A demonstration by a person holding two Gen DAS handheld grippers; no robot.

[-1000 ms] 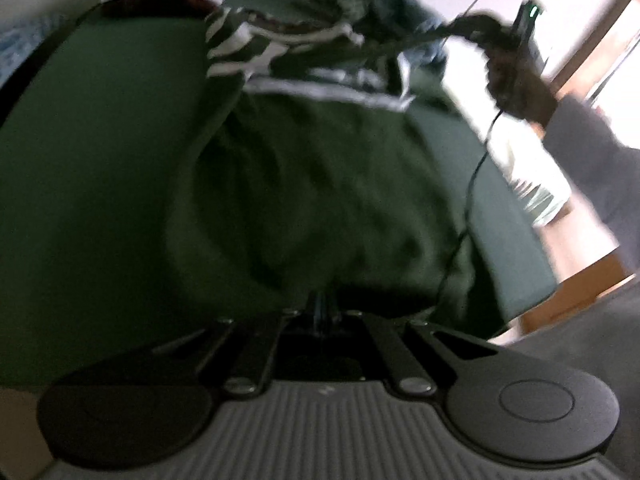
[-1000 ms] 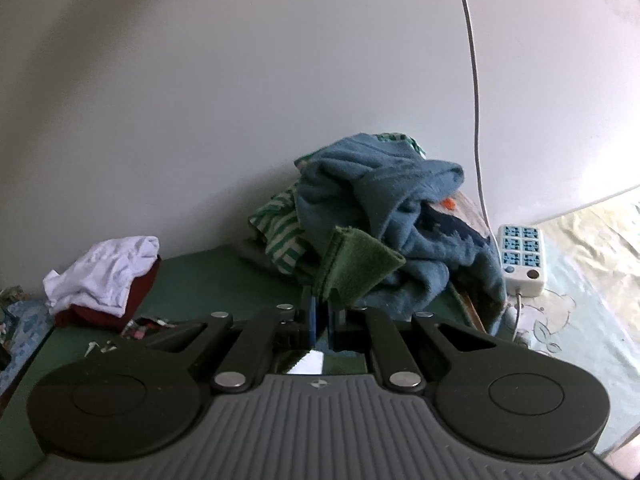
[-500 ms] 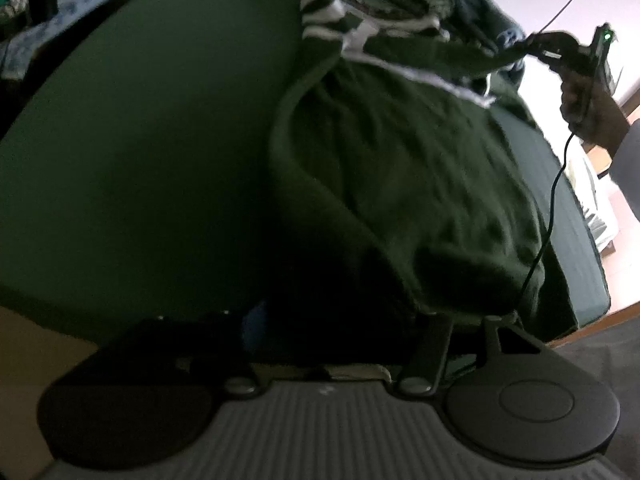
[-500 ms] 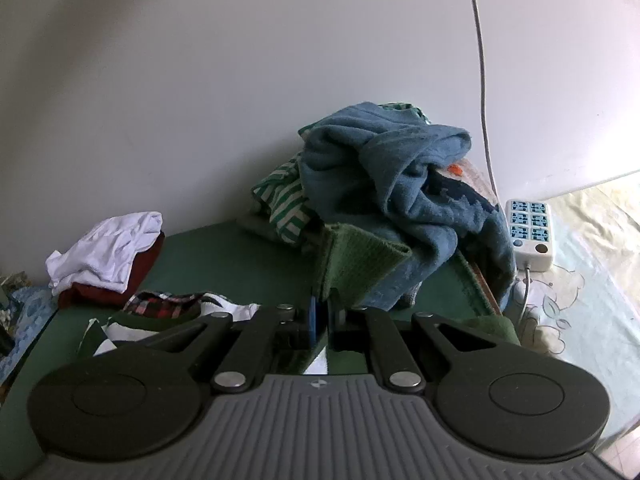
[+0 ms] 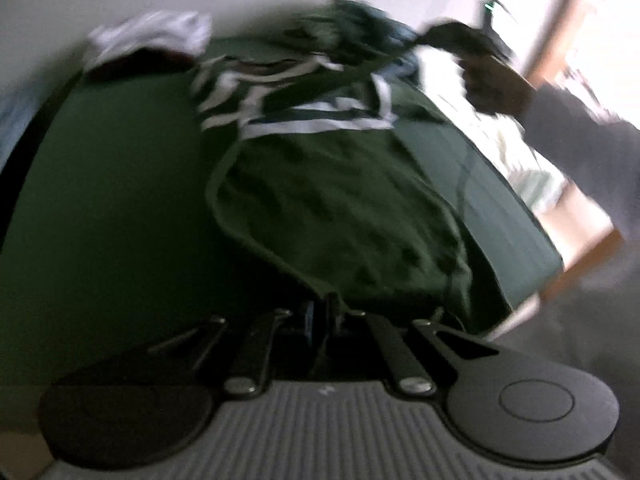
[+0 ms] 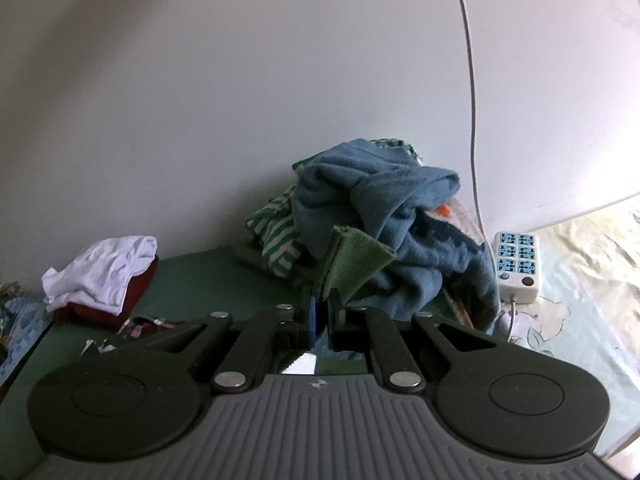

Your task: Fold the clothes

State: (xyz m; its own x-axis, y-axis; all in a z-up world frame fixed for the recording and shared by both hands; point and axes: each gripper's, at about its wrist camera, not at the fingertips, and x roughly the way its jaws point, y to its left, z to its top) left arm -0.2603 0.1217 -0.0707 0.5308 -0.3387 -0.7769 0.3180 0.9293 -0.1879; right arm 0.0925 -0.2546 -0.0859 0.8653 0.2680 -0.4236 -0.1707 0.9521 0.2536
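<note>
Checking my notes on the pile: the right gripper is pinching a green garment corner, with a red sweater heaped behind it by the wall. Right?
Not quite. In the right wrist view the right gripper pinches the green garment, but the sweater heaped behind it is blue, not red.

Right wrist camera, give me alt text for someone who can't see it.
The right gripper has its jaws shut on a green garment corner, in front of a blue sweater piled against a white wall. A white cloth lies left, a power strip right.

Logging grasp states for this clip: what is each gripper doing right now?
Left gripper: shut on the green garment, at its near hem.
Right gripper: shut on the green garment's far end.
</note>
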